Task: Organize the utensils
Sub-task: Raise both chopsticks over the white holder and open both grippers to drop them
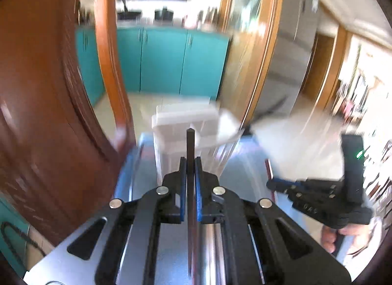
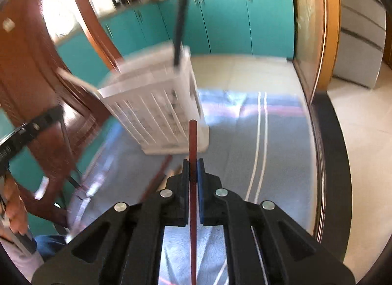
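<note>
- the left tongs (image 1: 190, 162) are clamped on a dark stick-like utensil (image 1: 190, 142), probably a chopstick, whose tip pokes out past the pads toward the white slatted utensil holder (image 1: 181, 123).
- the right tongs (image 2: 193, 165) are clamped on a reddish chopstick (image 2: 192, 138) in the same way, its tip aimed at the holder's base.
- the holder stands on a blue cloth (image 2: 245, 138) over the surface; one long dark utensil (image 2: 180, 22) already stands in it, handle up.
- a few more reddish sticks (image 2: 159, 174) lie on the cloth just left of the right tongs, not yet sorted.
- step in hand, as i judge it: both picks are made and the carry to the holder is on; the frames are blurred.
- next move calls for bringing each stick above the holder's open top, tipping it nearer upright, then parting the tongs so it drops inside, one at a time to avoid a clash.
</note>
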Demonstrator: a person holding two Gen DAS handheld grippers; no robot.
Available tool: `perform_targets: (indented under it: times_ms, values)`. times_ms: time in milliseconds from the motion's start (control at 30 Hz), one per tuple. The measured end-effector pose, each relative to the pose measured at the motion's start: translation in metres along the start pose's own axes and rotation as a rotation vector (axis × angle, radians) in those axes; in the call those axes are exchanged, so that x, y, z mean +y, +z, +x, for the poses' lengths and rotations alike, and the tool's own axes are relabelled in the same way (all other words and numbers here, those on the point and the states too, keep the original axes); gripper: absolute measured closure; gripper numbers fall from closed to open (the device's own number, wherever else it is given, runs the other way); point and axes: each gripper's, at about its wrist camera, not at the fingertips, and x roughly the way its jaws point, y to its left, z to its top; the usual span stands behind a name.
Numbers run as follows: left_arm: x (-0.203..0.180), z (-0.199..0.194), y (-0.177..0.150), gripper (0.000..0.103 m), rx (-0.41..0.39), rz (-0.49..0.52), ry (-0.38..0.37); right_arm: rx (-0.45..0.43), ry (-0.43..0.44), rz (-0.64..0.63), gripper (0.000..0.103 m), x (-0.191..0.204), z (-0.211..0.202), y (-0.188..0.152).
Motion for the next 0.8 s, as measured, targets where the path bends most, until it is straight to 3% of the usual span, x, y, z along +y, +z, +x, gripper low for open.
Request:
perform_targets:
  times_ms: [100, 200, 300, 367, 500, 667, 800]
  values:
    - [-0.004, -0.042, 0.024, 0.096, -0.131, -0.010, -0.040, -0.093, 0.033, 0.001, 0.096, -0.003, -0.044, 0.012]
    - [-0.004, -0.082, 0.047, 0.096, -0.332, -0.058, -0.078, -0.178, 0.053, 0.012, 0.096, -0.001, -0.077, 0.024]
    - [0.000, -0.099, 0.055, 0.096, -0.501, -0.131, -0.051, -0.239, 0.069, 0.006, 0.096, 0.005, -0.099, 0.036]
    - [0.010, -0.089, 0.060, 0.096, -0.543, -0.170, 0.005, -0.268, 0.080, -0.003, 0.096, 0.009, -0.109, 0.045]
    - [0.015, -0.041, 0.058, 0.096, -0.502, -0.187, 0.098, -0.338, 0.096, -0.021, 0.096, 0.018, -0.127, 0.061]
    - [0.030, 0.021, 0.053, 0.096, -0.368, -0.150, 0.160, -0.523, 0.081, -0.004, 0.096, 0.029, -0.153, 0.078]
    - [0.038, 0.033, 0.050, 0.096, -0.290, -0.147, 0.172, -0.711, 0.130, 0.043, 0.096, 0.030, -0.156, 0.083]
